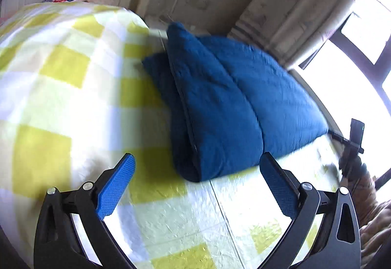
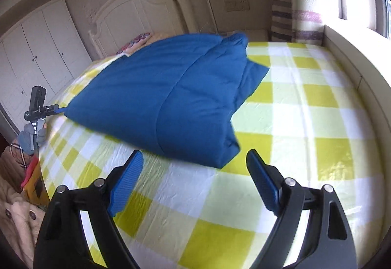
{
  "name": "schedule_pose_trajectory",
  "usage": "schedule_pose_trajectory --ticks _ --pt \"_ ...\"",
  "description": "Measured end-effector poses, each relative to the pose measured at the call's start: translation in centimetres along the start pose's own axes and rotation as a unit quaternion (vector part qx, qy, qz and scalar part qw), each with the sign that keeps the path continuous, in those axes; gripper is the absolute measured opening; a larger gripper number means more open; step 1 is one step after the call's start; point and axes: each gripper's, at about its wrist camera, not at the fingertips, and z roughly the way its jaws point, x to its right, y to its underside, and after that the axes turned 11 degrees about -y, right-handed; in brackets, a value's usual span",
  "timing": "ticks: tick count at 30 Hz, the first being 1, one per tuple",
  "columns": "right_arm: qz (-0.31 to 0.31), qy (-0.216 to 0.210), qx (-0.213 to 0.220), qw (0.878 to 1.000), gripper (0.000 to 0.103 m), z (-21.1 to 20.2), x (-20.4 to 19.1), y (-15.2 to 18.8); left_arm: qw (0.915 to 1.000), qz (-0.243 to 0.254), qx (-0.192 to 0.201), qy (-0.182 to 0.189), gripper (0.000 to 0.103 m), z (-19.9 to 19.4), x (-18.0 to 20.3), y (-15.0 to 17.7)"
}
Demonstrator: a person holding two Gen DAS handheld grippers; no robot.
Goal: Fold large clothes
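The folded, quilted dark-blue padded garment (image 1: 220,102) lies on the bed covered by a yellow-and-white checked sheet (image 1: 61,88), just ahead of the left tongs (image 1: 196,172), its nearest rounded fold between and slightly beyond their blue ribbed pads. The left tongs are spread wide and hold nothing. In the right wrist view the same blue garment (image 2: 166,97) lies ahead of the right tongs (image 2: 194,166), its near corner just beyond their tips. The right tongs are also spread apart, empty, above the checked sheet (image 2: 305,122). Beyond the garment stands a white wooden headboard (image 2: 136,9); to the left is a white wardrobe (image 2: 36,49).
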Motion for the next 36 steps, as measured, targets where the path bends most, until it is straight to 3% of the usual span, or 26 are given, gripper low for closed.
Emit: schedule_pose_trajectory --ticks 2,5,8,9,10,11,13,16,19,25,29,31,34,35,36 --pt "-0.012 0.013 -0.011 1.0 0.085 1.9 -0.4 -0.2 0.9996 0.024 -0.008 -0.013 0.099 1.3 0.9 0.0" --pt "-0.02 0.03 -0.012 0.999 0.073 4.4 -1.0 -1.5 0.9976 0.061 -0.01 -0.029 0.099 3.2 2.6 -0.6" --pt "-0.025 0.041 0.003 0.999 0.055 4.8 -2.0 -1.2 0.9982 0.054 0.019 -0.018 0.096 3.4 3.3 -1.6" --pt "-0.02 0.046 0.007 0.999 0.051 4.5 -2.4 -0.8 0.9985 0.044 0.028 -0.016 0.091 3.4 3.6 -1.7" --pt "-0.014 0.048 0.01 0.999 0.044 4.5 -2.4 -0.4 0.999 0.037 0.025 -0.009 0.076 3.5 3.8 -1.6" --pt "-0.003 0.05 0.019 0.999 0.04 4.3 -2.6 -0.1 0.9992 0.03 0.025 -0.01 0.068 3.4 4.0 -1.5" --pt "0.012 0.061 0.031 0.998 0.03 4.7 -2.5 0.0 0.9992 0.026 0.025 -0.014 0.058 2.9 4.5 -1.0" --pt "0.018 0.074 0.047 0.996 0.025 4.3 -4.5 0.7 0.9994 0.025 0.022 -0.007 0.053 0.8 4.9 1.2" --pt "0.002 0.062 0.039 0.997 0.025 3.0 -6.9 2.5 0.9994 0.028 0.02 -0.007 0.052 -2.0 4.4 4.5" --pt "-0.021 0.026 0.028 0.999 0.025 -0.6 -12.3 9.4 0.9994 0.023 0.026 -0.004 0.053 -8.4 3.2 12.6" --pt "-0.02 0.02 0.037 0.999 0.028 -2.4 -14.4 13.1 0.9989 0.017 0.042 -0.007 0.054 -10.0 3.2 15.1" --pt "-0.013 0.029 0.037 0.999 0.042 -2.7 -14.4 13.7 0.9988 0.007 0.049 -0.002 0.057 -10.2 3.2 15.7" --pt "0.006 0.037 0.048 0.998 0.047 -4.5 -14.0 13.8 0.9986 0.012 0.051 -0.006 0.06 -11.3 3.7 16.3" --pt "0.017 0.037 0.06 0.997 0.051 -5.7 -14.0 13.7 0.9972 0.035 0.054 -0.037 0.076 -12.1 4.2 16.7" --pt "0.02 0.044 0.074 0.996 0.063 -6.9 -14.4 13.6 0.995 0.045 0.062 -0.064 0.083 -12.6 4.7 16.7"
